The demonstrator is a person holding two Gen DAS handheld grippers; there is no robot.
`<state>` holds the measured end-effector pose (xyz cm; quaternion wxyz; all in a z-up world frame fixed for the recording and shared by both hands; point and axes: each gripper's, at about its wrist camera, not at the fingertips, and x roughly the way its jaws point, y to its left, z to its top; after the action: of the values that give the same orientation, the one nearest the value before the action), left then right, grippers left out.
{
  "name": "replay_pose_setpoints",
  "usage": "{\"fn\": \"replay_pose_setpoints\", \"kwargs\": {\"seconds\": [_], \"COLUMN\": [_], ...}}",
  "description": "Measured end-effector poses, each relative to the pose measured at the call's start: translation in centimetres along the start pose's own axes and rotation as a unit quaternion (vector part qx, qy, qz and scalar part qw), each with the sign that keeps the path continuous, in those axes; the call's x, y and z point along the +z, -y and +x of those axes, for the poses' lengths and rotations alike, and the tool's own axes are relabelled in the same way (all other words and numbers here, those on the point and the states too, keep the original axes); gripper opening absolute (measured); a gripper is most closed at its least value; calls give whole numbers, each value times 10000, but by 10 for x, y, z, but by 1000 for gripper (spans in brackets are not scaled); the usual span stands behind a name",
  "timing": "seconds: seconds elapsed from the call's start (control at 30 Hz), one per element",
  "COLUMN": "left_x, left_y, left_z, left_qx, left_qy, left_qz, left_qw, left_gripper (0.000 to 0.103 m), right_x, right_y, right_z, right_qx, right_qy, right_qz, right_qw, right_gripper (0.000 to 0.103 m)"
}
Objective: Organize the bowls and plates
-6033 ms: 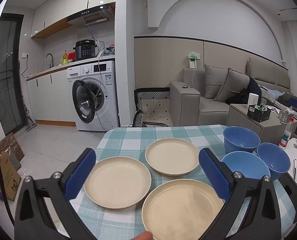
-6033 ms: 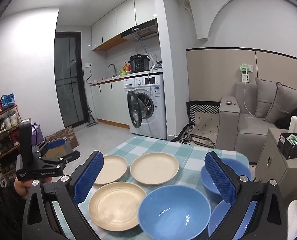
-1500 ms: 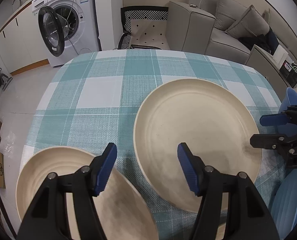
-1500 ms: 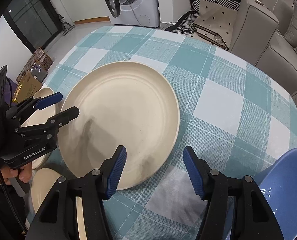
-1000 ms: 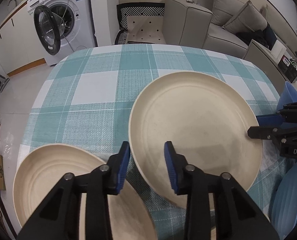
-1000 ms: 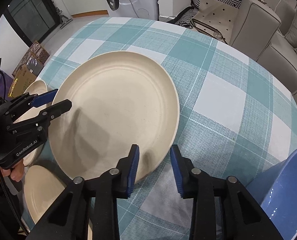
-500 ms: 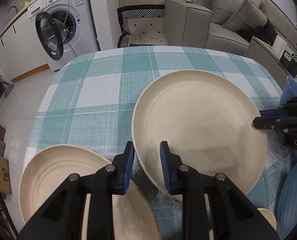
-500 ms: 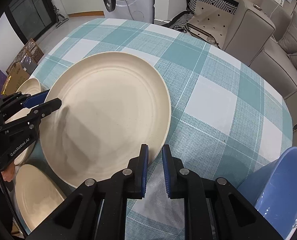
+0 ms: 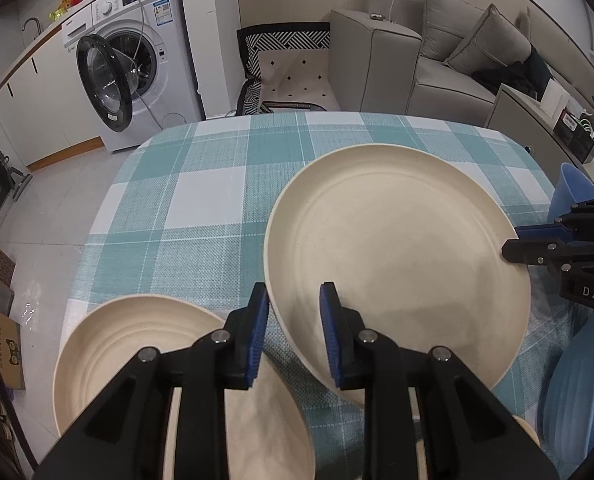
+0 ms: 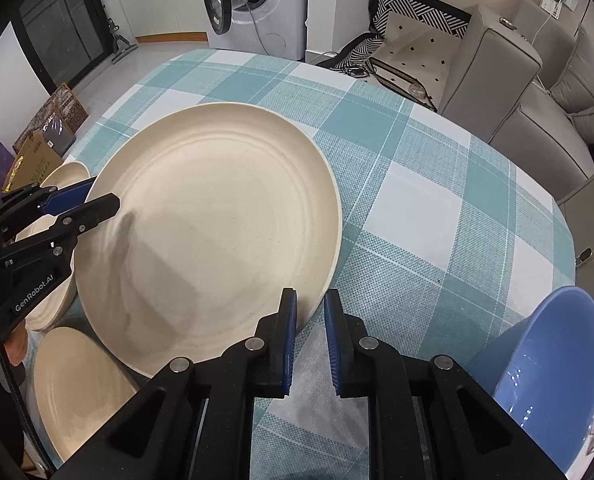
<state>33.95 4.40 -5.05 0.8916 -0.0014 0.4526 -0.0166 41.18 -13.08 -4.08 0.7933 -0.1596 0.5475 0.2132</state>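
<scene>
Two hand-held grippers clamp opposite edges of one cream plate above a teal-and-white checked table. The left hand-held gripper has its blue pads drawn in on the plate's near-left rim, and the right hand-held gripper pinches the rim on the far side; both sets of jaws have just closed onto that rim. The plate appears tilted and raised off the cloth, though how far it has cleared the table cannot be told.

Sorting has, by the look of it, barely begun. A second cream plate lies at the near-left corner of the table, just beside the held one, and a third cream plate sits nearer the person, neither stacked on anything. A blue bowl stands alone at the right edge, with more blue bowl surfaces beside it in the left wrist view; whether those are nested is not clear. The held plate most likely needs to be set on one of the others, then the remaining plate and the bowls gathered.
</scene>
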Motion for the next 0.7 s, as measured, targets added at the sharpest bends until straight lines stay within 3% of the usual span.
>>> {"fn": "replay_pose_setpoints", "kwargs": {"seconds": [0.7], "left_x": [-5], "left_y": [4], "left_z": [-67], "left_qx": [92], "left_qy": [434], "left_qz": [-22], "left_qw": [9990], "left_gripper": [24], "right_x": [-19], "right_y": [-13], "right_z": [-65], "right_qx": [40], "right_qy": [588], "right_qz": [-38], "right_qw": [9983], "right_gripper": [14]}}
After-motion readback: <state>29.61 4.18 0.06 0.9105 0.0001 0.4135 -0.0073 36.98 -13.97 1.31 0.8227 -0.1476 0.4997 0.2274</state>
